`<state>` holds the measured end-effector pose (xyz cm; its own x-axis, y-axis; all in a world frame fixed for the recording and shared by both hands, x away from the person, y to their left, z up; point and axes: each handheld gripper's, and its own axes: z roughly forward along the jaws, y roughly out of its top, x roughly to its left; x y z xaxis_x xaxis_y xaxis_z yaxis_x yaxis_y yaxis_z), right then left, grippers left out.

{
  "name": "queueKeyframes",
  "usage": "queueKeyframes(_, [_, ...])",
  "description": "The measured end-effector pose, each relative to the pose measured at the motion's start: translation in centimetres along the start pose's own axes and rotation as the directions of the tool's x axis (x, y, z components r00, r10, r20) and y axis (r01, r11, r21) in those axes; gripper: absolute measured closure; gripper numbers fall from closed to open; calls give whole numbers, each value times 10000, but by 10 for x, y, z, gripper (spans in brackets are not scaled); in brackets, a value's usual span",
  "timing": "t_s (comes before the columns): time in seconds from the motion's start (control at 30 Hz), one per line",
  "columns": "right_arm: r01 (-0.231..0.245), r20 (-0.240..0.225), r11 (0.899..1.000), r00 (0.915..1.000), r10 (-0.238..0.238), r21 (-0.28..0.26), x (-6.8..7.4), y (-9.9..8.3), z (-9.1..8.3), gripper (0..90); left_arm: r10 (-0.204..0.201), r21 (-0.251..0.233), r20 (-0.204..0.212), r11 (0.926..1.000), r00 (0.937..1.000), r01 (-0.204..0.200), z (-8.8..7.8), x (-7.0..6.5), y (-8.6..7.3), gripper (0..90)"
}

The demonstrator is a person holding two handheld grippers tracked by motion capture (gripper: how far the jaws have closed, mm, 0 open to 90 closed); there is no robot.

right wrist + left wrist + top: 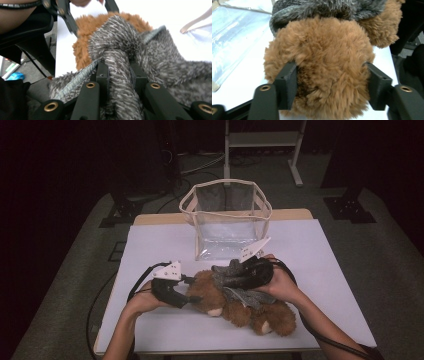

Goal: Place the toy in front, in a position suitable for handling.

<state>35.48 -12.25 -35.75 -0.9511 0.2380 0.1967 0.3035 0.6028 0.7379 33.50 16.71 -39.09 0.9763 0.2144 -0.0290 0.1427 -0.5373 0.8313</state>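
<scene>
A brown teddy bear [260, 316] lies on its side on the white table [165, 245], wearing a grey knitted scarf [239, 295]. My left gripper [196, 290] comes in from the left and is shut on the bear's head [324, 70], its black jaws pressed into the fur on both sides. My right gripper [226, 271] reaches over the bear from the right and is shut on a bunched end of the scarf [120, 45], right beside the knot. In the right gripper view the brown head [85, 27] lies behind the scarf. The scarf [324, 10] wraps just above the head.
A clear plastic bag with a cream rim [227, 220] stands open at the back middle of the table, just behind the bear. Cables trail from both grippers off the near edge. Dark floor and a metal stand [262, 142] lie beyond the table.
</scene>
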Motion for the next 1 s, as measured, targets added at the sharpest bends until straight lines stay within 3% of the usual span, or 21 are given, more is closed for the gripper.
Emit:
queueKeyframes(0.07, [183,-31,9998,9998,-183,-38,0,8,2,736,15,-245,23,9997,10000,-14,2,1,-1,402])
queueKeyframes(0.17, [285,-126,9996,9995,-286,-70,1,16,7,735,107,-242,117,9997,9999,-104,4,0,-1,416])
queueKeyframes(0.27, [448,-398,9987,9982,-457,-227,3,33,23,735,149,-234,199,9996,9997,-144,6,-1,-2,416])
queueKeyframes(0.43, [663,-477,9978,9967,-662,4,7,40,31,733,297,-107,198,9995,9994,-295,5,-3,-3,410])
queueKeyframes(0.6, [385,126,9991,9992,-387,193,-1,19,6,731,370,23,160,9993,9992,-371,5,-4,-2,399])
queueKeyframes(0.67, [-2,456,9999,9990,-6,171,-7,5,-10,729,389,30,184,9992,9991,-390,5,-4,-2,398])
queueKeyframes(0.73, [-597,907,9981,9940,611,-176,-17,-15,-36,727,457,56,212,9989,9987,-459,5,-4,-2,383])
queueKeyframes(0.83, [-912,1124,9949,9891,955,-426,-21,-28,-50,727,402,42,229,9992,9989,-403,6,-4,-2,377])
queueKeyframes(0.87, [-1067,1059,9925,9880,1126,-595,-21,-36,-54,727,391,46,249,9992,9989,-393,6,-4,-2,367])
queueKeyframes(1.0, [-978,1011,9912,9891,1068,-894,-11,-46,-49,731,316,208,373,9993,9988,-324,1,-5,3,334])
